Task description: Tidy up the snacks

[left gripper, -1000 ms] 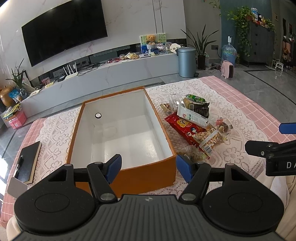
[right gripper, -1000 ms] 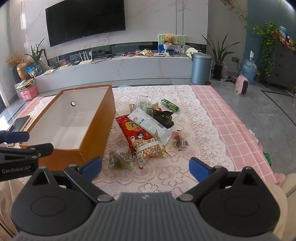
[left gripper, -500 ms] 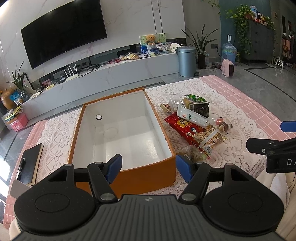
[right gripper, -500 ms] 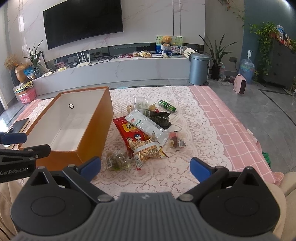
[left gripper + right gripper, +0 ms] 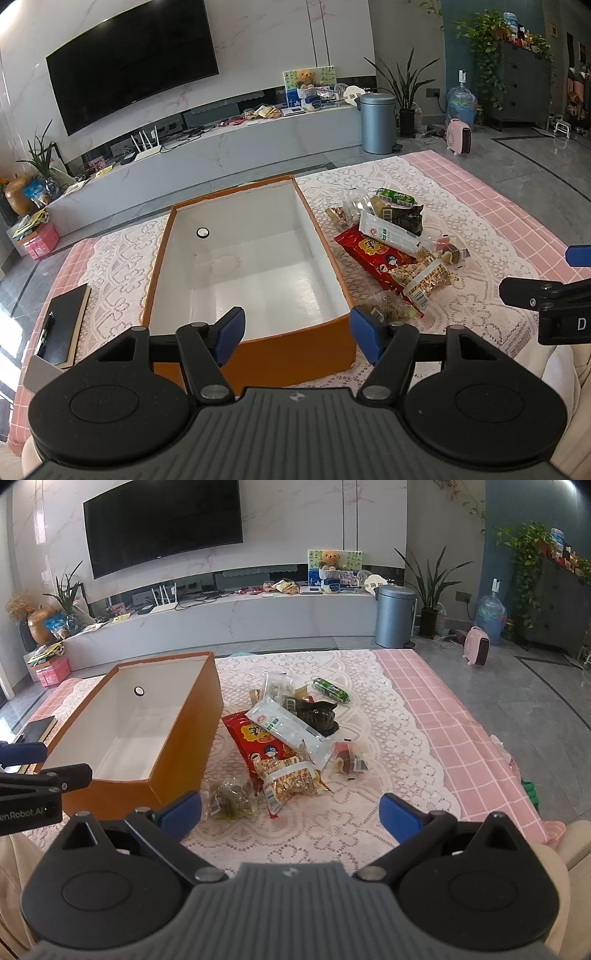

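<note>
An orange box (image 5: 258,354) with a bare white inside stands on the lace-covered table, also in the right wrist view (image 5: 184,746). A heap of snacks lies to its right: a red packet (image 5: 373,254) (image 5: 258,738), a long white packet (image 5: 388,232) (image 5: 288,727), a golden nut packet (image 5: 421,277) (image 5: 291,779), a small greenish packet (image 5: 391,306) (image 5: 231,797), a green roll (image 5: 395,196) (image 5: 330,690) and a dark packet (image 5: 317,712). My left gripper (image 5: 297,328) hangs open over the box's near end. My right gripper (image 5: 291,812) is wide open, short of the snacks. Neither holds anything.
A black notebook with a pen (image 5: 62,325) lies left of the box. The pink checked tablecloth (image 5: 461,746) ends at the table's right edge, with grey floor beyond. A low TV console (image 5: 229,620) runs behind the table. Bare lace lies in front of the snacks.
</note>
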The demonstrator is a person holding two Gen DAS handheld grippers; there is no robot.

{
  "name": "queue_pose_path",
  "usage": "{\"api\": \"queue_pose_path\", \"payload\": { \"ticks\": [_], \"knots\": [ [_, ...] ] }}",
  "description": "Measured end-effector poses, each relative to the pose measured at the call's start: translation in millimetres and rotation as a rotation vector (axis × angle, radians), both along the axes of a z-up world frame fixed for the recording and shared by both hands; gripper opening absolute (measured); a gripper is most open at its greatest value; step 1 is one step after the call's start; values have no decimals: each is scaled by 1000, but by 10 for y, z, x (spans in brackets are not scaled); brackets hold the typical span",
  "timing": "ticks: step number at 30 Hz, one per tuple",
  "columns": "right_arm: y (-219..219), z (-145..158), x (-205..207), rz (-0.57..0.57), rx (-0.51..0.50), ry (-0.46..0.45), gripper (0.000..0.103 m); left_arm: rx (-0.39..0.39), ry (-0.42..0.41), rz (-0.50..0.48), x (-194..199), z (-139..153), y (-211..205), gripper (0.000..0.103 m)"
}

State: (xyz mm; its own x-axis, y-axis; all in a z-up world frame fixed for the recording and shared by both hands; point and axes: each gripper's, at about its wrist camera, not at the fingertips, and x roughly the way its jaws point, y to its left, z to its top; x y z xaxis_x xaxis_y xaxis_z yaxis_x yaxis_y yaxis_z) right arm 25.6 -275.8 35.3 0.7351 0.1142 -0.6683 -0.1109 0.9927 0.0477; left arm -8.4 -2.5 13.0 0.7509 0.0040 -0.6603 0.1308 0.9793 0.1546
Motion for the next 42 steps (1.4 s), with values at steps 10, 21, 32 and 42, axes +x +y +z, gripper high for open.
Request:
{"api": "queue_pose_path", "payload": {
  "ticks": [10,21,32,42],
  "knots": [
    [-17,-5,5,-8,1,3,99,0,0,0,8,5,25,76],
    [-60,-16,9,-15,10,4,99,8,-2,-11,7,2,-72,76],
    [-62,-19,-1,-17,11,5,99,6,-4,-18,-3,4,-107,76],
    [-136,-107,2,-11,12,14,98,-34,-14,-86,-12,-64,-213,74]
  ]
}}
